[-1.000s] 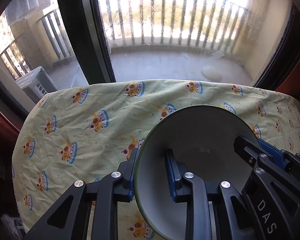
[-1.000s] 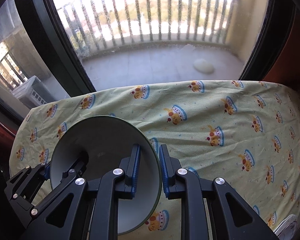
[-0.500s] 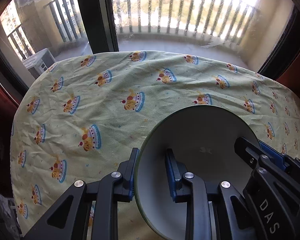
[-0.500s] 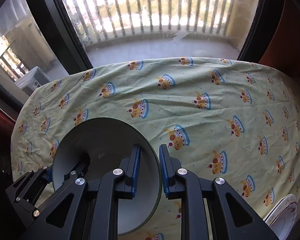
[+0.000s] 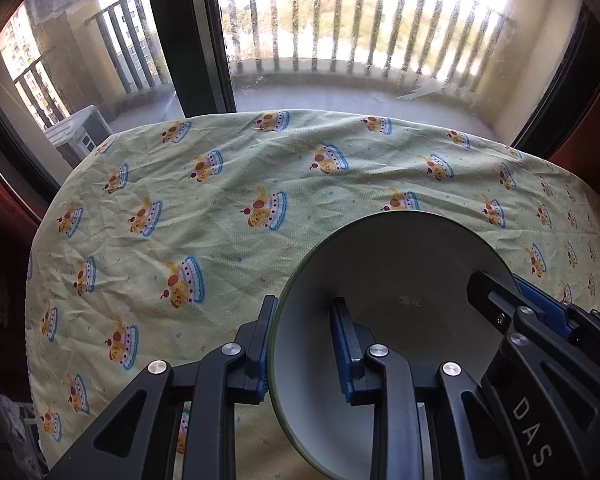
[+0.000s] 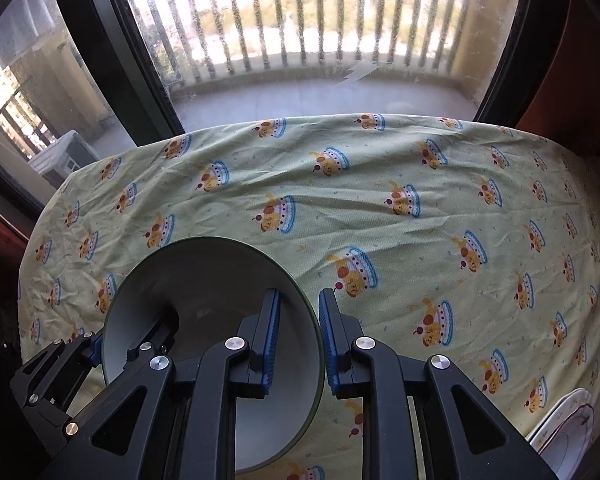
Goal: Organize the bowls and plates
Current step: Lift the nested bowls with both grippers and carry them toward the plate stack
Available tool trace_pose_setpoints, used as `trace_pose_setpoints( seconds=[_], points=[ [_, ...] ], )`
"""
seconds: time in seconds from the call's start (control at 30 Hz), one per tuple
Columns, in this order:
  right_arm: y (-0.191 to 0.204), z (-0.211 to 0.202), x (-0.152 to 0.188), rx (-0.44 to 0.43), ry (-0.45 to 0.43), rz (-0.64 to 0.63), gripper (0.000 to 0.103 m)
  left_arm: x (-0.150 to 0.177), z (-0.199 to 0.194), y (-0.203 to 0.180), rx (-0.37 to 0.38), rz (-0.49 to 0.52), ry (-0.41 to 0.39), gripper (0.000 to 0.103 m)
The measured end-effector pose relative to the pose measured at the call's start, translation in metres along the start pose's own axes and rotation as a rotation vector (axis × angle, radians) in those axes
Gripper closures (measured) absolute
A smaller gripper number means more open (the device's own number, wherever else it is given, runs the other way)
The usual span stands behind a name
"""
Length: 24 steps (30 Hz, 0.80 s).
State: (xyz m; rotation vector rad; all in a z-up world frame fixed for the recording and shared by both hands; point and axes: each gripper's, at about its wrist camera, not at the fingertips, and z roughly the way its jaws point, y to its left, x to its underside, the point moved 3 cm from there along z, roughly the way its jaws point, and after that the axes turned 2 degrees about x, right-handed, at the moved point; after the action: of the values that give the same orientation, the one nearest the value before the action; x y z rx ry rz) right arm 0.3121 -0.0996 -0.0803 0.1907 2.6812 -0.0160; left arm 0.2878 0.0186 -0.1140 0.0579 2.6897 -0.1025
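Observation:
A white bowl with a green rim (image 5: 400,280) is held between both grippers above the table. My left gripper (image 5: 304,340) is shut on the bowl's left rim, one finger outside and one inside. My right gripper (image 6: 298,336) is shut on the bowl's right rim (image 6: 204,280) the same way. Each gripper also shows in the other's view, the right one (image 5: 520,312) at lower right, the left one (image 6: 132,344) at lower left. The bowl is tilted with its opening toward the cameras.
The table wears a pale yellow cloth with a cake print (image 5: 220,216). A white plate with a red pattern (image 6: 568,428) sits at the table's near right edge. A large window and a dark frame (image 5: 180,32) stand behind the table.
Both grippers and the bowl tipped down over the table, then lifted back a little. The grip on the bowl is unchanged. The white plate came into the right wrist view.

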Motion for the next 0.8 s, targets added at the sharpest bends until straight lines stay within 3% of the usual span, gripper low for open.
trace_pose_setpoints(
  seconds=[0.4, 0.8],
  points=[
    [-0.013, -0.057, 0.007, -0.054, -0.071, -0.009, 0.08, 0.01, -0.064, -0.014, -0.034, -0.021, -0.09, 0.078],
    [-0.047, -0.124, 0.044, -0.091, -0.138, -0.046, 0.08, 0.055, -0.124, -0.047, -0.054, -0.072, -0.147, 0.078]
  ],
)
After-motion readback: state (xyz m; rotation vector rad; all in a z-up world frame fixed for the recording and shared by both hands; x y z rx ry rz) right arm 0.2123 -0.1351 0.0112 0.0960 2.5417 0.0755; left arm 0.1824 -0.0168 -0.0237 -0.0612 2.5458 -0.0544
